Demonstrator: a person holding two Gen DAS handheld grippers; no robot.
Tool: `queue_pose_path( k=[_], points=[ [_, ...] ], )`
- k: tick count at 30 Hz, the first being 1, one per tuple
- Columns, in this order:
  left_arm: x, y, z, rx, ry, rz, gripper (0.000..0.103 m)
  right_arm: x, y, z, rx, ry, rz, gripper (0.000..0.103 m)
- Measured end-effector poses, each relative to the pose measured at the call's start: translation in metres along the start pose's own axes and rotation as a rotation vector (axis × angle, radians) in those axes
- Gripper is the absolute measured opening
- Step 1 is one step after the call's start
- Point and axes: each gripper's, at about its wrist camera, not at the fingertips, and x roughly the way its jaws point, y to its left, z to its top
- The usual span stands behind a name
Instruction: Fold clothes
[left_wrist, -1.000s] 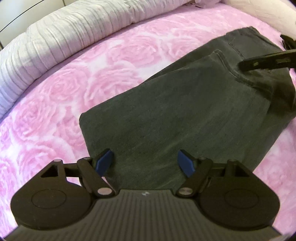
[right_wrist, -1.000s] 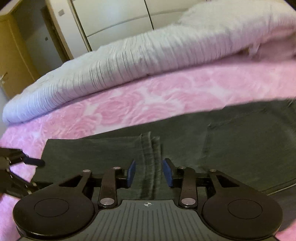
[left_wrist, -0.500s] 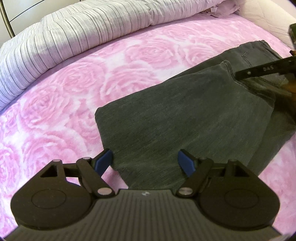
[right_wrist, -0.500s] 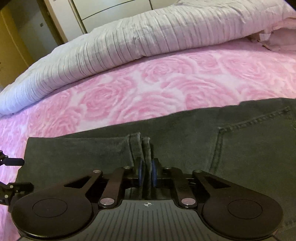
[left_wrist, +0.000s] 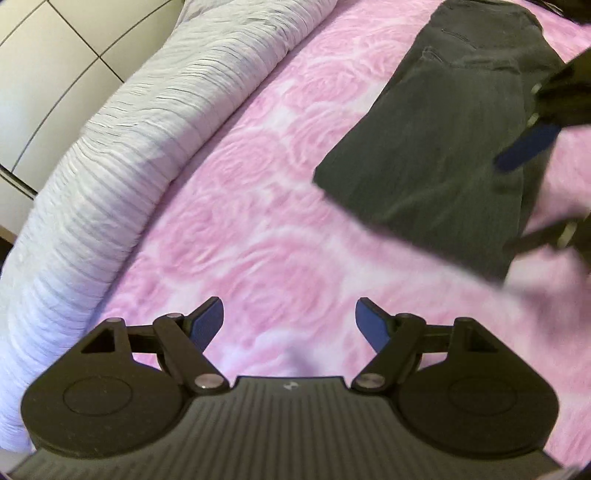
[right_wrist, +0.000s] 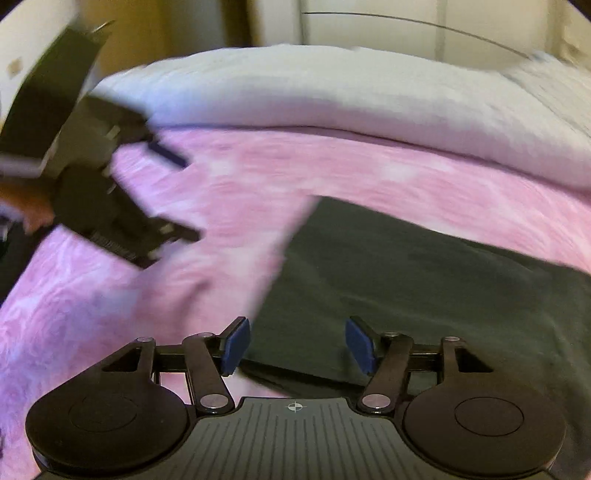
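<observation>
From the left wrist camera, the left gripper (left_wrist: 290, 321) hung over bare bedspread, its two blue-padded fingers (left_wrist: 207, 323) spread wide apart with nothing between them. Below it lay one pink rose-patterned bedspread (left_wrist: 258, 229). One pair of dark grey jeans (left_wrist: 443, 147), folded into a long flat stack, lay toward the far right part of the bed, well apart from the left gripper; a pocket seam showed near its far end. One white ribbed duvet (left_wrist: 129, 166) was bunched along the left edge of the bed, and pale cupboard panels (left_wrist: 44, 74) stood beyond it. The right gripper (left_wrist: 532, 184) entered from the right edge, blurred, over the near right side of the jeans, with one blue pad clearly visible.

From the right wrist camera, the right gripper (right_wrist: 297, 345) had its two blue pads (right_wrist: 236, 345) parted and empty, poised above the near corner of the jeans (right_wrist: 424, 295); whether it touched the cloth could not be told. The jeans lay flat on the bedspread (right_wrist: 129, 314), filling the lower right. The left gripper (right_wrist: 184, 195) showed at the left, motion-blurred, above the pink cover, with its fingers apart. The white duvet (right_wrist: 332, 96) ran along the far edge of the bed, with cupboard doors (right_wrist: 369, 26) behind.
</observation>
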Motion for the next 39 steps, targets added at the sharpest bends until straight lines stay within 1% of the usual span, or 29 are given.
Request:
queue_pose_path(
  k=[1, 2, 3, 4, 5, 6, 7, 8, 9, 10, 11, 12, 14, 16, 18, 19, 20, 21, 22, 24, 26, 28, 29, 31, 35, 37, 39],
  points=[
    [-0.003, 0.002, -0.005, 0.008, -0.005, -0.007, 0.075, 0.012, 0.019, -0.001, -0.056, 0.013, -0.033, 0.062],
    [-0.004, 0.004, -0.010, 0.028, -0.012, -0.019, 0.075, 0.028, 0.036, -0.005, -0.121, 0.046, -0.071, 0.063],
    [-0.006, 0.002, -0.014, 0.069, -0.023, -0.027, 0.076, 0.042, 0.049, -0.012, -0.203, 0.078, -0.114, 0.063],
    [-0.008, -0.001, -0.017, 0.128, -0.038, -0.030, 0.076, 0.055, 0.061, -0.019, -0.295, 0.104, -0.162, 0.063],
    [-0.010, -0.007, -0.019, 0.197, -0.058, -0.033, 0.076, 0.059, 0.066, -0.025, -0.344, 0.113, -0.199, 0.063],
    [-0.010, -0.013, -0.021, 0.276, -0.084, -0.033, 0.077, 0.056, 0.066, -0.029, -0.361, 0.110, -0.228, 0.063],
    [-0.008, -0.019, -0.021, 0.359, -0.113, -0.034, 0.079, 0.054, 0.066, -0.033, -0.377, 0.106, -0.258, 0.054],
    [-0.005, -0.027, -0.021, 0.442, -0.142, -0.037, 0.081, 0.050, 0.063, -0.036, -0.370, 0.109, -0.263, 0.042],
    [-0.003, -0.034, -0.022, 0.525, -0.171, -0.040, 0.081, 0.046, 0.057, -0.038, -0.339, 0.110, -0.250, 0.039],
    [0.002, -0.042, -0.021, 0.614, -0.200, -0.040, 0.081, 0.041, 0.052, -0.037, -0.303, 0.107, -0.233, 0.030],
    [0.009, -0.050, -0.020, 0.708, -0.230, -0.039, 0.081, 0.036, 0.046, -0.034, -0.267, 0.104, -0.215, 0.023],
    [0.016, -0.057, -0.020, 0.803, -0.260, -0.037, 0.081, 0.031, 0.041, -0.032, -0.231, 0.100, -0.197, 0.021],
    [0.032, -0.068, -0.016, 0.962, -0.323, -0.025, 0.081, 0.020, 0.032, -0.025, -0.174, 0.087, -0.156, 0.017],
    [0.049, -0.073, -0.008, 1.069, -0.354, -0.016, 0.081, 0.007, 0.025, -0.019, -0.150, 0.065, -0.125, 0.016],
    [0.066, -0.075, 0.005, 1.134, -0.366, -0.004, 0.073, -0.006, 0.020, -0.015, -0.135, 0.042, -0.099, 0.015],
    [0.073, -0.075, 0.011, 1.150, -0.363, -0.006, 0.068, -0.011, 0.018, -0.013, -0.130, 0.031, -0.089, 0.015],
    [0.075, -0.072, 0.022, 1.123, -0.350, -0.032, 0.055, -0.018, 0.016, -0.012, -0.121, 0.018, -0.075, 0.015],
    [0.075, -0.069, 0.033, 1.081, -0.333, -0.067, 0.034, -0.024, 0.013, -0.011, -0.109, 0.007, -0.061, 0.015],
    [0.075, -0.065, 0.044, 1.038, -0.315, -0.101, 0.032, -0.030, 0.011, -0.010, -0.101, -0.002, -0.049, 0.014],
    [0.067, -0.057, 0.061, 0.968, -0.299, -0.141, 0.024, -0.043, 0.003, -0.006, -0.078, -0.029, -0.024, 0.013],
    [0.051, -0.049, 0.078, 0.898, -0.292, -0.148, 0.019, -0.058, -0.008, -0.001, -0.040, -0.061, 0.002, 0.012],
    [0.034, -0.040, 0.098, 0.821, -0.284, -0.156, 0.017, -0.074, -0.020, 0.004, -0.003, -0.101, 0.025, 0.012],
    [0.026, -0.035, 0.110, 0.788, -0.281, -0.158, 0.016, -0.084, -0.031, 0.006, 0.033, -0.125, 0.038, 0.012],
    [0.008, -0.030, 0.136, 0.756, -0.285, -0.155, 0.015, -0.106, -0.059, 0.009, 0.129, -0.177, 0.065, 0.012],
    [-0.021, -0.033, 0.206, 0.729, -0.306, -0.133, 0.015, -0.151, -0.115, 0.015, 0.321, -0.282, 0.118, 0.012],
    [-0.034, -0.043, 0.249, 0.722, -0.339, -0.119, 0.016, -0.174, -0.151, 0.013, 0.416, -0.338, 0.136, 0.012],
    [-0.044, -0.058, 0.292, 0.717, -0.378, -0.108, 0.017, -0.199, -0.194, 0.005, 0.515, -0.402, 0.141, 0.012]
  ],
)
